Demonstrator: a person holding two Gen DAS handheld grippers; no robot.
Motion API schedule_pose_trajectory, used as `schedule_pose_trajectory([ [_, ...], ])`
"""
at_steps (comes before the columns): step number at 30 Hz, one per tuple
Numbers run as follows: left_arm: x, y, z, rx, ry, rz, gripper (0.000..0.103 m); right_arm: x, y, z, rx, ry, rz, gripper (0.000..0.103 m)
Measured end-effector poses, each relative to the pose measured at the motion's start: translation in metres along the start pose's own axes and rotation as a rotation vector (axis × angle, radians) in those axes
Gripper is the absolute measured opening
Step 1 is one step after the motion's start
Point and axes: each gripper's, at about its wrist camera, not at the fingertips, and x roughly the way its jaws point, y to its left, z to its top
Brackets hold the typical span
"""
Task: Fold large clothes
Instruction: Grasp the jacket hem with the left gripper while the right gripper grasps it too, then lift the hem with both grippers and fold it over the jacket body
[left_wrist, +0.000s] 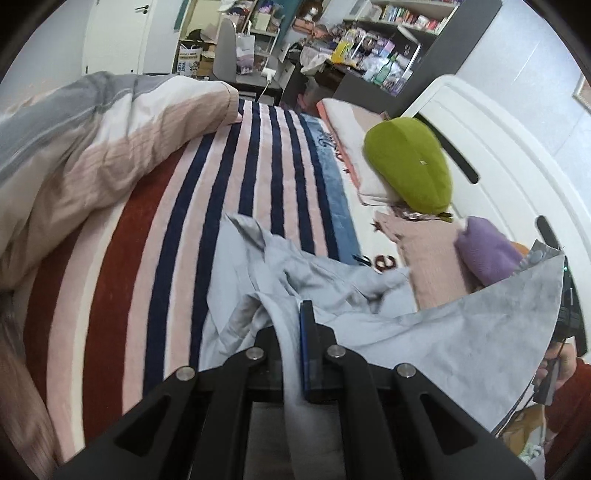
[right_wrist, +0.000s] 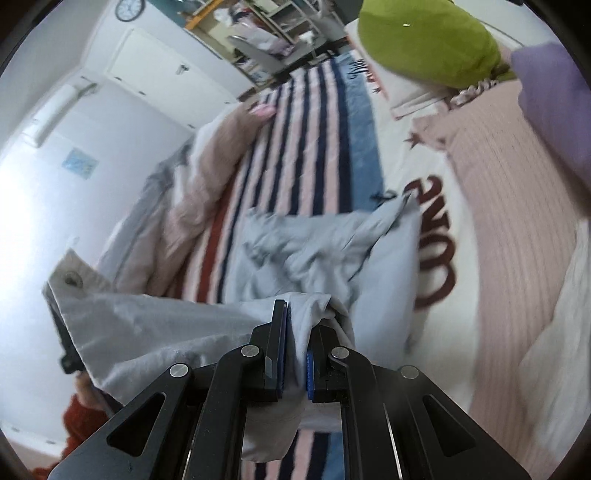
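We hold a pale grey-blue garment (left_wrist: 332, 280) above a bed, one gripper at each end of its raised edge, and the folding has, by our reading, scarcely begun. Our left gripper (left_wrist: 293, 332) is clamped on a band of the cloth that runs down between its fingers, the blue pad (left_wrist: 305, 347) pressed against the fabric. Our right gripper (right_wrist: 295, 332) likewise pinches a bunched fold of the same garment (right_wrist: 314, 251), with cloth spilling out below the jaws. Between the two grips the fabric stretches taut in a lifted sheet, while the remainder lies in a crumpled heap on the striped blanket (left_wrist: 177, 221) beneath, wrinkled and unsorted; we cannot tell which part is sleeve, leg or hem. A snap fastener (right_wrist: 70, 277) shows at the corner nearest our left gripper in the right wrist view. No crease or neat layer is visible anywhere, so we judge the work to be at the spreading stage: the piece wants lifting clear and laying flat before any fold can be made. Around it the bed is crowded, with a rumpled duvet (left_wrist: 92, 147) to one side, a green cushion (left_wrist: 410, 162), a purple cushion (left_wrist: 487, 254) and a pink ribbed pillow (left_wrist: 432, 266) near the white headboard (left_wrist: 498, 147), leaving the striped blanket as the likely working surface.
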Motion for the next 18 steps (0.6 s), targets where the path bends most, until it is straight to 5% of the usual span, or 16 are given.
schedule_pose_trajectory([
  [10, 0.134, 0.024, 0.077, -0.112, 0.147, 0.063, 0.007, 0.085, -0.067, 0.075, 0.087, 0.051, -0.096, 0.003],
  [15, 0.167, 0.031, 0.081, -0.169, 0.194, 0.076, 0.037, 0.134, -0.111, 0.084, 0.141, 0.150, -0.128, 0.004],
  [17, 0.156, 0.032, 0.087, -0.166, 0.131, 0.110, 0.084, 0.147, -0.125, 0.084, 0.165, 0.176, -0.118, 0.005],
  [18, 0.149, 0.033, 0.091, -0.155, 0.098, 0.130, 0.088, 0.149, -0.128, 0.084, 0.167, 0.181, -0.114, 0.005],
])
